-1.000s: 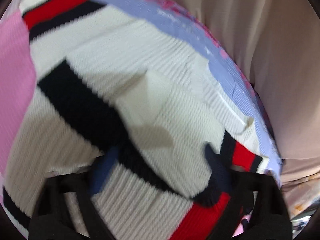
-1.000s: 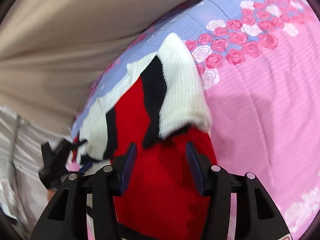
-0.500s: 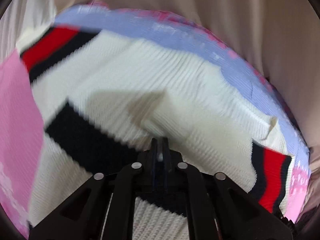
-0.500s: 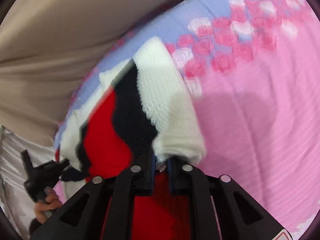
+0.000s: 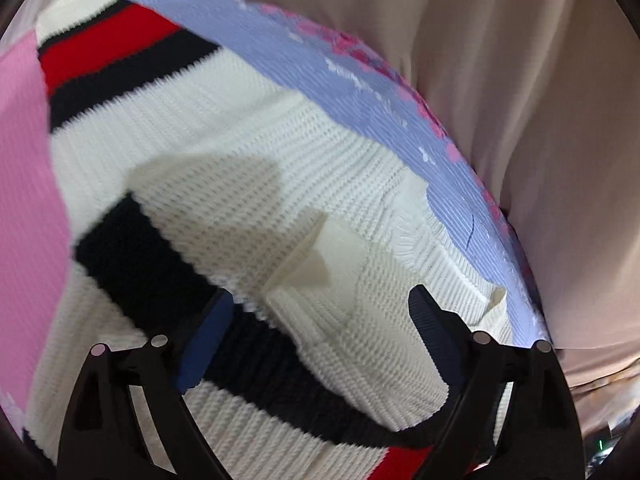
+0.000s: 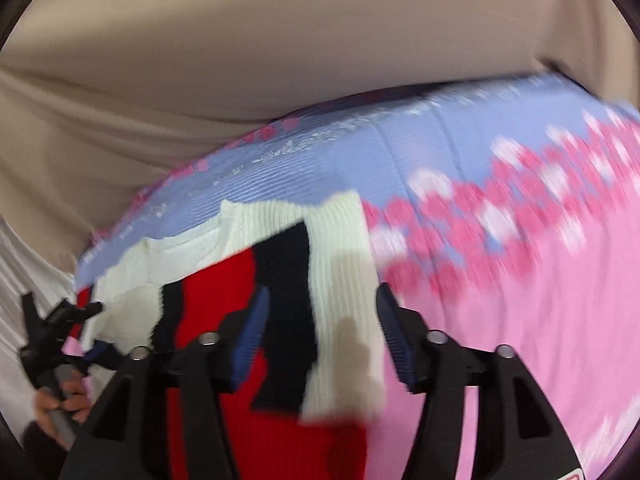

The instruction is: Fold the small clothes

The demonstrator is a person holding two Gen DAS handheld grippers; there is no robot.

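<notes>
The sweater (image 5: 256, 184) lies flat on the bed (image 5: 360, 92), directly beneath and ahead of your left hand-held gripper (image 5: 320, 320). Its jaws stand wide apart and hold nothing; the navy stripe and a folded cream panel pass between the fingertips. The sweater's long axis runs from the left hand-held gripper toward the upper left, ending at the red-and-navy band. The collar edge lies just right of the fingertips.

Your right hand-held gripper (image 6: 320, 320) is also open and empty. It straddles the cream cuff end (image 6: 340, 280) of a folded-over section, with red and navy bands just left of it. This hand-held gripper is nearer the cuff end; the left one is nearer the body panel.

Material notes:
- Sweater: thick ribbed knit in cream, navy and red. Judge it soft, compliant, and likely to hold a crease loosely.
- Bed cover: thin, finely ribbed fabric, pink and lavender with a rose print.
- Behind the bed: beige draped fabric (image 6: 280, 60).
</notes>
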